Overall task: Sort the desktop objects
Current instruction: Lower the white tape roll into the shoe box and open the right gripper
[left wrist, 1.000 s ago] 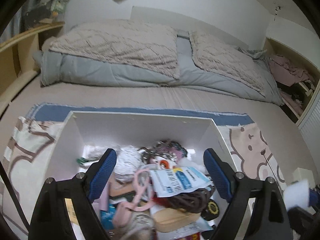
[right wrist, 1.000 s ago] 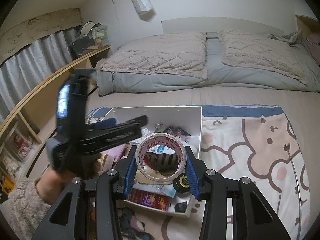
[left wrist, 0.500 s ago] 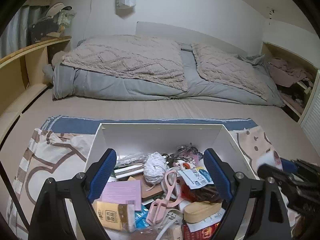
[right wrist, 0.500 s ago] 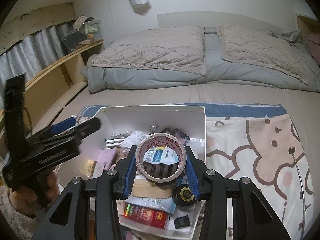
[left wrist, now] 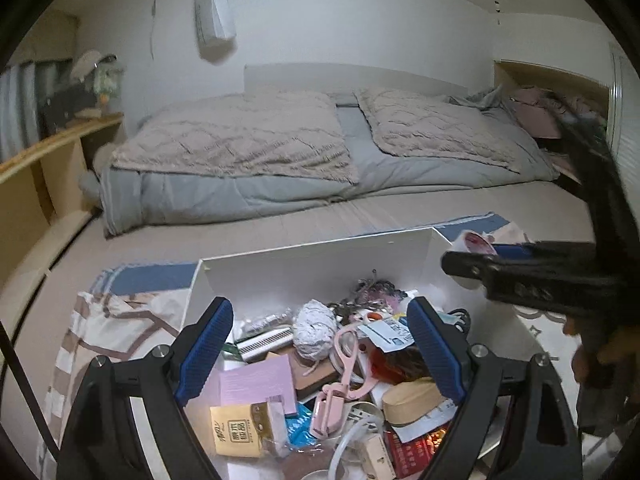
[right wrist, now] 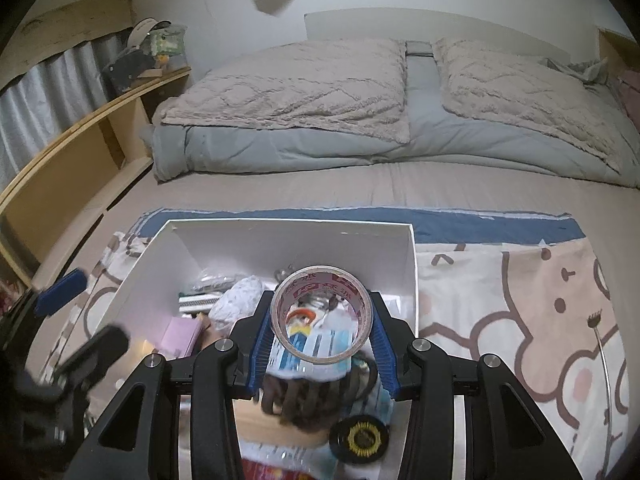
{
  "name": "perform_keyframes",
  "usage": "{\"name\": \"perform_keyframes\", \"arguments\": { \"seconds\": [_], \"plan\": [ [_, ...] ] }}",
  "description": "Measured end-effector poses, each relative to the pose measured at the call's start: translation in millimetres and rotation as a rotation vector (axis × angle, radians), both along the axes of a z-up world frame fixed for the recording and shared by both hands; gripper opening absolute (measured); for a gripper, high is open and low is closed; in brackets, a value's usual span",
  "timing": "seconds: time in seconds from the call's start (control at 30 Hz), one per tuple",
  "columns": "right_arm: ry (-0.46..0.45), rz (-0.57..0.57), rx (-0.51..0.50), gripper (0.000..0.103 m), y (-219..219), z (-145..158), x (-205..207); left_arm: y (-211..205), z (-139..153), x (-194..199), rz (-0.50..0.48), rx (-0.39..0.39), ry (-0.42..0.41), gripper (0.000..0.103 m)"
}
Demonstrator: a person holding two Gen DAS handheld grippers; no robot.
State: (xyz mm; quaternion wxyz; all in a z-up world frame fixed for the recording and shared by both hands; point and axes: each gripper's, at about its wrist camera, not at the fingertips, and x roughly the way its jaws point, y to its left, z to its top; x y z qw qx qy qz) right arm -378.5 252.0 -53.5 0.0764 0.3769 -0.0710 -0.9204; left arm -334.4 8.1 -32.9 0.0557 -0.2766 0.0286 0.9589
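Gripping the light, stiff tape roll [right wrist: 322,314] across its outer rim above the cluttered white box [right wrist: 394,250], the right claw [right wrist: 322,354] holds firm, the left claw [left wrist: 318,352] wide and empty.

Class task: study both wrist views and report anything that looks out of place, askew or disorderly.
The white box is the oddity: pink scissors, a crumpled white wad, a pink notepad and packets lie heaped and overlapping, unsorted. The tape roll sits clamped in the right gripper.
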Motion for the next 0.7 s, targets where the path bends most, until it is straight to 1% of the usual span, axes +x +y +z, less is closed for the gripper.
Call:
{"name": "perform_keyframes", "arguments": {
  "seconds": [0.07,0.17,0.3,0.4,0.5,0.6,0.7],
  "plan": [
    [-0.01,-0.001,0.004,0.045,-1,-3,-9,3,-1,1,-0.02,-0.007,-0.003,0.089],
    [-0.041,0.002,0.04,0.045,-4,-8,-25,5,-4,3,-0.042,-0.016,-0.021,0.089],
    [-0.079,0.008,0.093,0.045,-4,-13,-44,4,-9,5,-0.056,-0.015,-0.026,0.089],
    [-0.115,0.013,0.125,0.045,-3,-19,-55,0,-12,3,-0.058,0.001,-0.036,0.089],
    [-0.125,0.012,0.14,0.045,-1,-22,-62,-4,-14,1,-0.054,0.025,-0.049,0.089],
    [-0.131,0.006,0.139,0.045,0,-25,-67,-9,-16,-4,-0.048,0.065,-0.066,0.089],
    [-0.136,0.0,0.129,0.045,0,-25,-71,-12,-17,-6,-0.041,0.083,-0.069,0.089]
  ]
}}
